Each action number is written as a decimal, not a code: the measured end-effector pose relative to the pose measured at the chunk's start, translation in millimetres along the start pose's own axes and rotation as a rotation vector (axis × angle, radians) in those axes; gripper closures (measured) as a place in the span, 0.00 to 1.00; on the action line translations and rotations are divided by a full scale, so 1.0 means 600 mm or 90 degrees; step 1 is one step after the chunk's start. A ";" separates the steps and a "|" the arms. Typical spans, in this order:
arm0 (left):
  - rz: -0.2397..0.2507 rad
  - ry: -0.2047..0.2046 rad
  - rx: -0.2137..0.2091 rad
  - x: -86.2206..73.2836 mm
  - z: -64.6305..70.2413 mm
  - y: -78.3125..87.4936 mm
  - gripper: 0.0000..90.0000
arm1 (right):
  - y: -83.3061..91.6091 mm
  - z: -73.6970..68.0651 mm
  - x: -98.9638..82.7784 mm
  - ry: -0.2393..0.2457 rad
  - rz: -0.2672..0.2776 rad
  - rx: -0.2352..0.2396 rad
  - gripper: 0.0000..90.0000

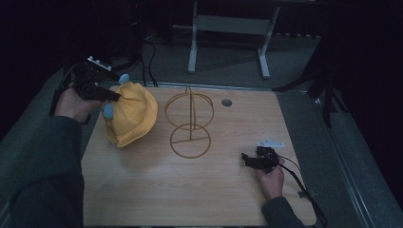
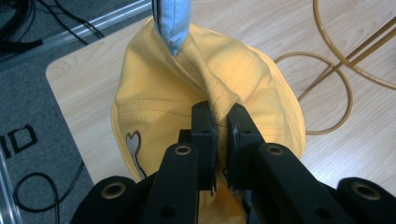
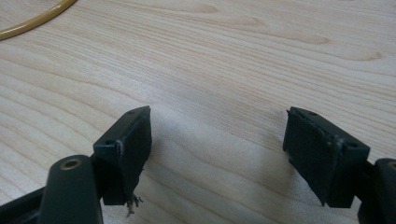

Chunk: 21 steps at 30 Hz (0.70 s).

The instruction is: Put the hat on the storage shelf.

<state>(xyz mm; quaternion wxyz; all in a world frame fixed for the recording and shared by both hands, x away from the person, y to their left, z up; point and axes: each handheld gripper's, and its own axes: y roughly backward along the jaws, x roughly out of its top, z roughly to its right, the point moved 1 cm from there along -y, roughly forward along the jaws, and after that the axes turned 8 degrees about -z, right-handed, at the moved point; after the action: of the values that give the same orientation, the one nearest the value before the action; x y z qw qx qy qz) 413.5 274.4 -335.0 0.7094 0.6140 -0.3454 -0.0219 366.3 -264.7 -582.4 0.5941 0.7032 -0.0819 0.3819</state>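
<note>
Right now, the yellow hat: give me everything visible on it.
The yellow hat is a soft cloth bucket hat with stitched seams, light blue ear-like tabs and a small dark-outlined mark on the brim. It sits at the wooden table's left rear, beside the wire stand. The left claw is shut on a bunched fold of it.

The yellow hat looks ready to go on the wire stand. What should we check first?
1. Left tool pinching the hat: ok, shut on a fold of cloth.
2. Hat off the table: cannot tell, it hangs low at the left edge.
3. Stand upright with nothing on it: ok.
4. Path from hat to stand free: ok, bare wood between them.
5. Right tool out of the way: ok, open and low over the table near the right edge.
</note>
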 end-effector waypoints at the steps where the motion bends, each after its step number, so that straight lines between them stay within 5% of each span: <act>1: 0.000 -0.004 0.000 0.002 -0.002 0.003 0.93 | 0.000 0.000 0.000 0.001 0.000 0.000 0.26; 15: 0.011 -0.076 -0.007 0.027 0.006 0.041 0.93 | 0.000 0.000 0.000 0.000 0.001 0.001 0.26; 21: 0.029 -0.079 -0.027 0.035 0.008 0.051 0.93 | 0.000 0.000 0.000 0.000 0.000 0.002 0.26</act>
<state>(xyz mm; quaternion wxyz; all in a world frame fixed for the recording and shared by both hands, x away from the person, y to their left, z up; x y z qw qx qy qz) 414.7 268.2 -298.2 0.6996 0.5884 -0.4022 -0.0510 366.6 -264.6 -582.3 0.5929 0.7042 -0.0810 0.3822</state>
